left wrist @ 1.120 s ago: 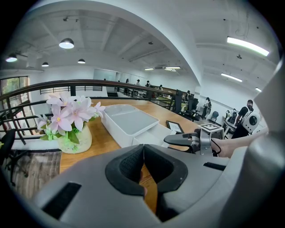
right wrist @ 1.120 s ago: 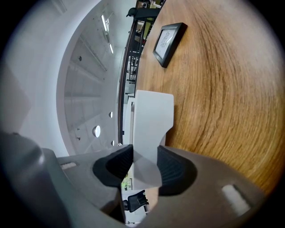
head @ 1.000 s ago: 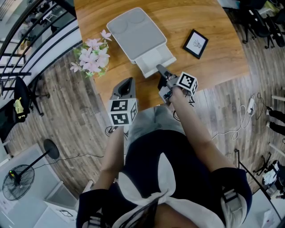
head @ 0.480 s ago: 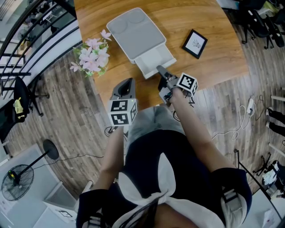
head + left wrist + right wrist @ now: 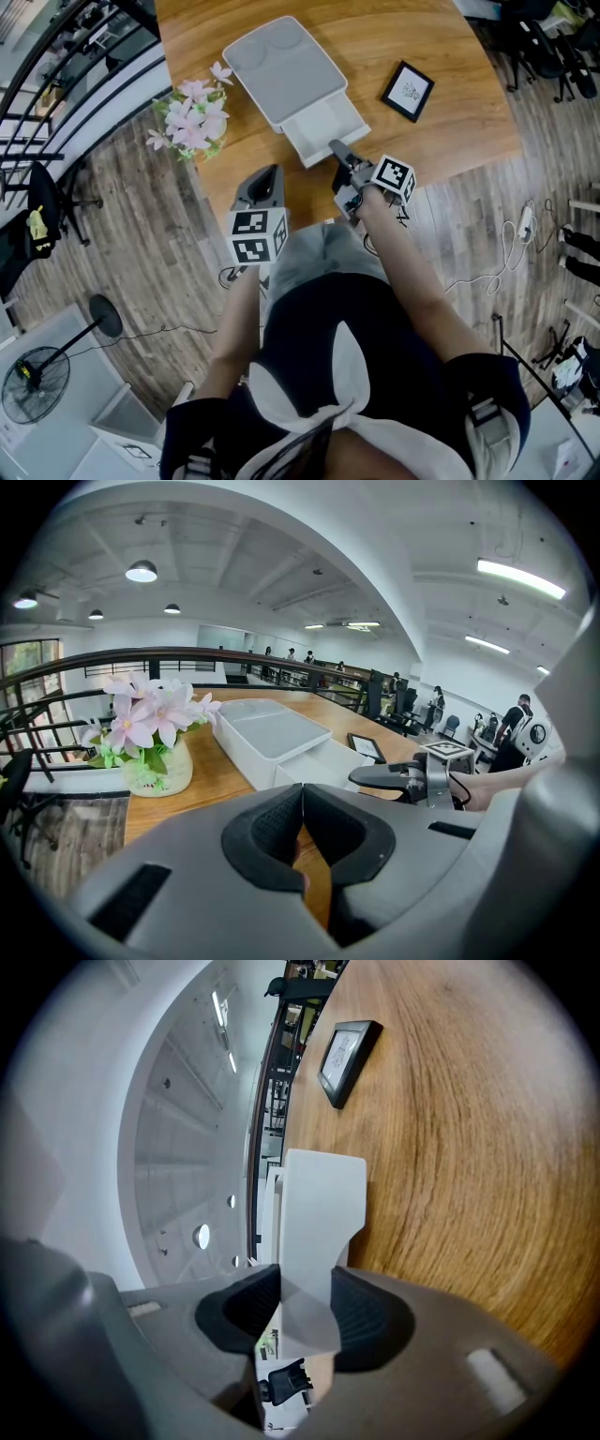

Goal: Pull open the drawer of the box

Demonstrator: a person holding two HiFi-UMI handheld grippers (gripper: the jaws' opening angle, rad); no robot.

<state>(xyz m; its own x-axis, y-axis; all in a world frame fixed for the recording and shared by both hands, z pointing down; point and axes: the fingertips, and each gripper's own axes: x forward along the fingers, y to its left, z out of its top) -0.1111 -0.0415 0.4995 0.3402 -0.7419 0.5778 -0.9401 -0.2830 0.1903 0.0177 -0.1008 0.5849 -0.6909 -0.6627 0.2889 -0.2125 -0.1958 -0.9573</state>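
A flat white box (image 5: 281,67) lies on the wooden table (image 5: 450,103), and its drawer (image 5: 326,125) is slid out toward me. My right gripper (image 5: 336,147) is shut on the drawer's front tab. In the right gripper view both pads press on that white tab (image 5: 317,1218), with the right gripper (image 5: 305,1305) at its near end. My left gripper (image 5: 268,176) hovers at the table's near edge, left of the drawer, shut and empty. In the left gripper view its pads (image 5: 302,803) touch, and the box (image 5: 267,731) and drawer (image 5: 323,766) lie ahead.
A pot of pink flowers (image 5: 192,117) stands at the table's left edge, close to the box. A small black picture frame (image 5: 410,91) lies to the right of the drawer. The table's near edge runs just under both grippers, with plank floor below.
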